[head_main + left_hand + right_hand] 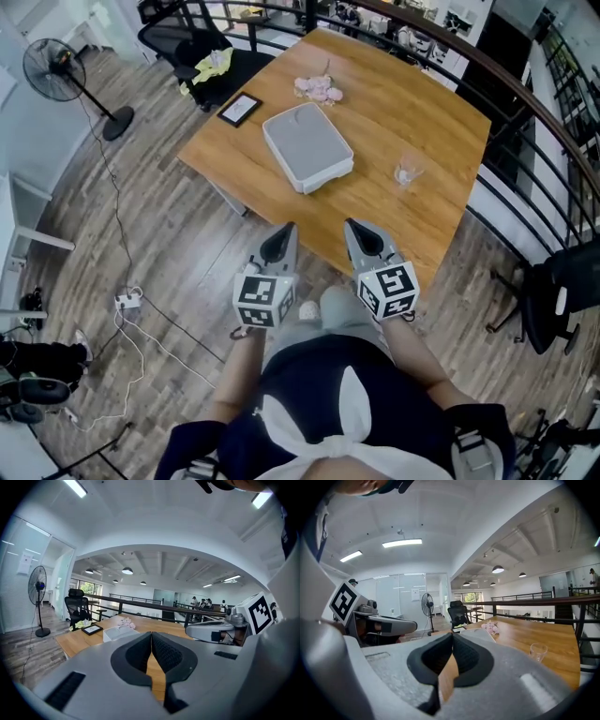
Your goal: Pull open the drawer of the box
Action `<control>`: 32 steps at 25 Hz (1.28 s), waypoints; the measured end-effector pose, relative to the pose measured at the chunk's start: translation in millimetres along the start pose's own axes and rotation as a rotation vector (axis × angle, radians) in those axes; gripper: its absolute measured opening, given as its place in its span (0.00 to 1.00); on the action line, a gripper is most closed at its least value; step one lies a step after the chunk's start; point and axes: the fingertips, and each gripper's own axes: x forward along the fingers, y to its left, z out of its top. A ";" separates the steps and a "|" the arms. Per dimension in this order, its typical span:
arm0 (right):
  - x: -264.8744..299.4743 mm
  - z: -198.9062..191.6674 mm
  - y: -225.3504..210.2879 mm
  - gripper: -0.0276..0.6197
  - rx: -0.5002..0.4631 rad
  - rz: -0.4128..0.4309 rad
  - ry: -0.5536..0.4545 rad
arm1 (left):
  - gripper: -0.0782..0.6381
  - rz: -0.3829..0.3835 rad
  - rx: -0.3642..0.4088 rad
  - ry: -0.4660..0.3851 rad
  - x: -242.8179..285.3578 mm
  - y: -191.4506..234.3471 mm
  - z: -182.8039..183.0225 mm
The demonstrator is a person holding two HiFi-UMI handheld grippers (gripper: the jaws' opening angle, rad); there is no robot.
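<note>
Pale wood planking is covering the floor of a railed mezzanine, and a wooden bench [412,112] is standing at an angle on it, with a black railing [525,94] curving behind. The box [307,145], flat, grey-white and round-cornered, is lying near the middle of the bench, turned diagonally to its edges; where its drawer sits is not showing clearly from above. A bunch of pink flowers [319,87] is lying just beyond the box, a black-framed picture [240,109] is sitting near the bench's left corner, and a clear glass [408,172] is standing to the box's right, well apart from it.

The left gripper [286,230] and the right gripper [354,227] are hovering side by side over the bench's near edge, both pointing toward the box and well short of it. Each gripper's own view is showing its jaws pressed together at the tips with nothing between them.

A pedestal fan [56,70] is standing on the floor at far left, and an office chair [187,42] is waiting beyond the bench's far corner.
</note>
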 end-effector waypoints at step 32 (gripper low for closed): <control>144.8 2.4 -116.9 0.34 0.158 -0.034 0.041 | 0.14 -0.088 0.065 0.084 159.7 69.3 24.5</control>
